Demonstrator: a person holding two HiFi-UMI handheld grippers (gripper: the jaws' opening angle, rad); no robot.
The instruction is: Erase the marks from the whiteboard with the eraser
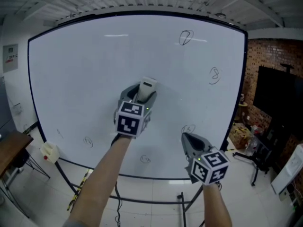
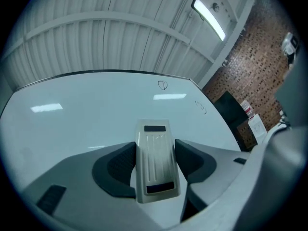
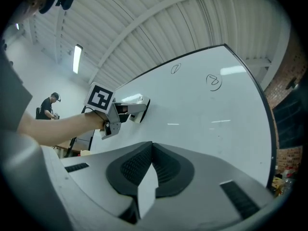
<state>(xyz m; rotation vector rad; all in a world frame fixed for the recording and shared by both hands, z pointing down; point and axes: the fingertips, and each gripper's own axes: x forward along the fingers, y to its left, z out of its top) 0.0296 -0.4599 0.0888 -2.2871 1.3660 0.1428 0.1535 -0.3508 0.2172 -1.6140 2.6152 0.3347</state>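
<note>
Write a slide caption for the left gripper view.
Left gripper clamps the eraser at the whiteboard; two scribbled marks visible near its far edge.

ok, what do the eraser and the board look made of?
The eraser looks like moulded plastic, off-white and matte: ribbed top, crisp edges. The board has a glossy white face, likely coated steel or melamine, can't tell which: it mirrors the ceiling light.

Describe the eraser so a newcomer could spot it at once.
Start at the big whiteboard filling the head view. Near its middle, the left claw is shut on the eraser: a pale ribbed block, unlike the scribbled marks around it.
</note>
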